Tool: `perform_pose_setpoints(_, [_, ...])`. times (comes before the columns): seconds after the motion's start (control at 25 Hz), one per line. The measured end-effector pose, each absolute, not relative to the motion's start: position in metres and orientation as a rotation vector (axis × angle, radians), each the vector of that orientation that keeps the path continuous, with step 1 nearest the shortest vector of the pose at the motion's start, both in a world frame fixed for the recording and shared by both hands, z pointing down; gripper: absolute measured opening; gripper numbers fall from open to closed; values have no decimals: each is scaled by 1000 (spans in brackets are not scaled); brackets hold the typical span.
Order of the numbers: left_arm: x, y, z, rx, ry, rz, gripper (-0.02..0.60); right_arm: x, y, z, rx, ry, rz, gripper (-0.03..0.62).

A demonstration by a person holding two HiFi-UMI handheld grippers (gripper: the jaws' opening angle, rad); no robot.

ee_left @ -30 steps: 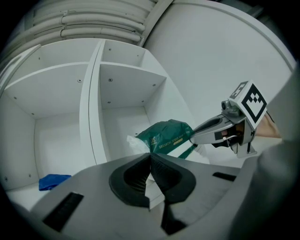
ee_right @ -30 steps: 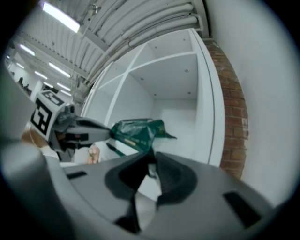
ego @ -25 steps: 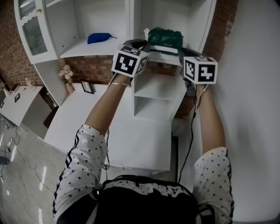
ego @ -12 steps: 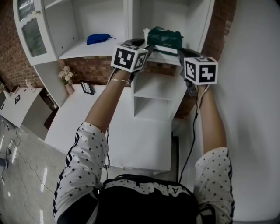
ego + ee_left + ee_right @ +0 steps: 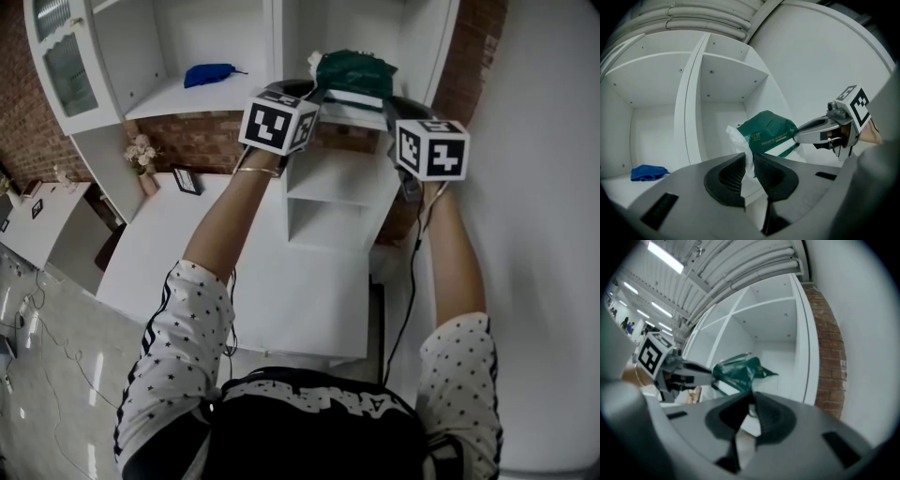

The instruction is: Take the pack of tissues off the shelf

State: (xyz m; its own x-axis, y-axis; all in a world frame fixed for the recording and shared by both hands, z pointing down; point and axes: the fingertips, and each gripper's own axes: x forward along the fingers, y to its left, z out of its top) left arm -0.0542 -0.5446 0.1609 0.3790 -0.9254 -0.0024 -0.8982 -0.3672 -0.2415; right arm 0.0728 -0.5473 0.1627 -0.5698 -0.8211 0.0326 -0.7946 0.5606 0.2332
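**Tissue pack pinched at both ends, up at the top right shelf**

Hard-to-see stuff first. From the head view the marker cubes block most of both tools, so we only catch the top of the pack of tissues (image 5: 354,73) poking out between them. We can't tell if its underside is touching the shelf board or already off it. The print on the green wrapper is too small for us to read.

Left tool (image 5: 750,166): its jaws are closing, with the whitish plastic end flap of the pack squeezed between the pads. Right tool (image 5: 751,411): jaws nearly together, clamped on the crumpled flap at the other end.

Room to move: the pack sits at the front of the right-hand compartment of the shelf unit (image 5: 339,186), with open space above and behind it. The divider panel is just beside the left tool, and the side panel and brick wall (image 5: 473,66) are close to the right tool. Towards us it's wide open, with the white desk (image 5: 281,281) below.

The pack's long axis runs side to side, from one tool to the other, roughly along the shelf's front edge. A blue cloth (image 5: 208,73) lies in the next compartment over, well apart.
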Motion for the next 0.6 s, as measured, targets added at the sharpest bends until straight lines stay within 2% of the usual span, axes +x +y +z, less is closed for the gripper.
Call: perform_pose_setpoints(0.6, [-49,-508,167,-2247,1592,-152,67,75,-516,167,1496,-2670,-482,61])
